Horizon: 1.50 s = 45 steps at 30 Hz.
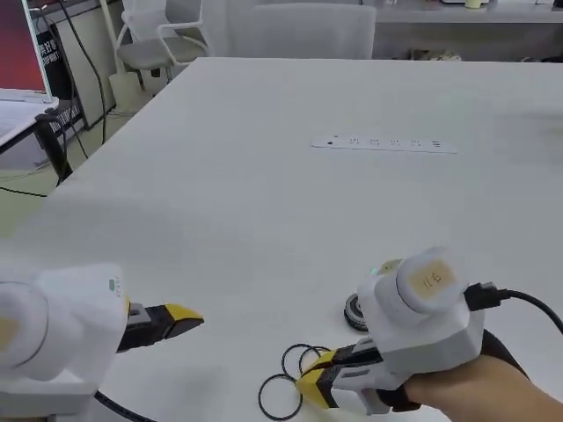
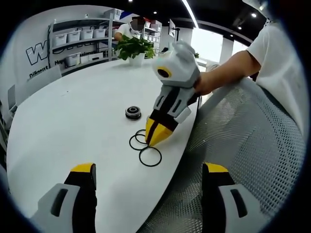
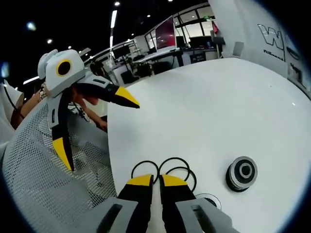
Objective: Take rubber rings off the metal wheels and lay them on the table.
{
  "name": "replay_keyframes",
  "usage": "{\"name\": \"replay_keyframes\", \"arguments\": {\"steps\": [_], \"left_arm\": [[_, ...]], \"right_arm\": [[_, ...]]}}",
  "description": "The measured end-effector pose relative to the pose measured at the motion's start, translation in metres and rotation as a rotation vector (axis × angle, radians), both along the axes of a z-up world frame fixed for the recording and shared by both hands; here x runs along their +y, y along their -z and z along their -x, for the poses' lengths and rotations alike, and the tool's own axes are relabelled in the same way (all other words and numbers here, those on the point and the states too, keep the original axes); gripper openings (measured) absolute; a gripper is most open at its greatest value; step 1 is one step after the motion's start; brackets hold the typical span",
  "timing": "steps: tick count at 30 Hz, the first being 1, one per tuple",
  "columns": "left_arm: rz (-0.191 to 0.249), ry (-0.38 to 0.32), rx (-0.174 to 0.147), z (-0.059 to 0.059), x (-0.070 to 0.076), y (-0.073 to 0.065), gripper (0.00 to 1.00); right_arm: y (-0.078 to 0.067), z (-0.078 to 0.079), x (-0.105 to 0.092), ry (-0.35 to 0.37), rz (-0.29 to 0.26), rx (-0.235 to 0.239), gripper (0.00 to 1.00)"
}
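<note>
Three black rubber rings (image 1: 280,396) lie flat near the table's front edge; they also show as rings (image 2: 150,156) and rings (image 3: 174,164). A small metal wheel (image 1: 355,310) lies just behind them, seen too as the wheel (image 2: 133,112) and the wheel (image 3: 241,173). My right gripper (image 1: 310,383) is shut, its yellow tips down on the table among the rings (image 3: 154,180); I cannot tell if a ring is pinched. My left gripper (image 1: 180,317) hovers to the left, open and holding nothing (image 2: 149,171).
A white power strip (image 1: 384,143) lies mid-table. A mesh chair back (image 2: 243,141) sits below the table's edge. A potted plant (image 2: 135,48) stands at the far end, with office chairs (image 1: 158,40) beyond the table. The white tabletop (image 1: 264,193) stretches wide.
</note>
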<state>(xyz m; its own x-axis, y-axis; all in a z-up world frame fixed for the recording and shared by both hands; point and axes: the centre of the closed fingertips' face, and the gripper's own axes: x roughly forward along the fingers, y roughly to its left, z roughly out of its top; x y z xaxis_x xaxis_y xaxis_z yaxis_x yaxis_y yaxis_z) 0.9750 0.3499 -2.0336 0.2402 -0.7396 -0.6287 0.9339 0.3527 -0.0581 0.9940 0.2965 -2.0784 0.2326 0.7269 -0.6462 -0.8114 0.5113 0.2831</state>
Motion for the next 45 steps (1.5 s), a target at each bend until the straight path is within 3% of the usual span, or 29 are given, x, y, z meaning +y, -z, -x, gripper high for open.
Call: {"name": "replay_keyframes", "arguments": {"steps": [7,28,39,45], "left_arm": [[-0.002,0.000,0.003,0.000,0.000,0.001,0.89],[-0.006,-0.002,0.011,0.001,0.001,0.002,0.88],[-0.009,-0.002,0.012,0.001,0.001,0.003,0.88],[-0.010,-0.001,0.013,0.001,0.001,0.003,0.88]], "right_arm": [[-0.015,-0.014,-0.004,0.045,-0.035,-0.041,0.09],[-0.052,-0.051,-0.024,0.210,-0.167,-0.089,0.21],[-0.056,-0.067,-0.045,0.288,-0.189,-0.104,0.23],[-0.047,-0.072,-0.060,0.320,-0.155,-0.111,0.21]]}}
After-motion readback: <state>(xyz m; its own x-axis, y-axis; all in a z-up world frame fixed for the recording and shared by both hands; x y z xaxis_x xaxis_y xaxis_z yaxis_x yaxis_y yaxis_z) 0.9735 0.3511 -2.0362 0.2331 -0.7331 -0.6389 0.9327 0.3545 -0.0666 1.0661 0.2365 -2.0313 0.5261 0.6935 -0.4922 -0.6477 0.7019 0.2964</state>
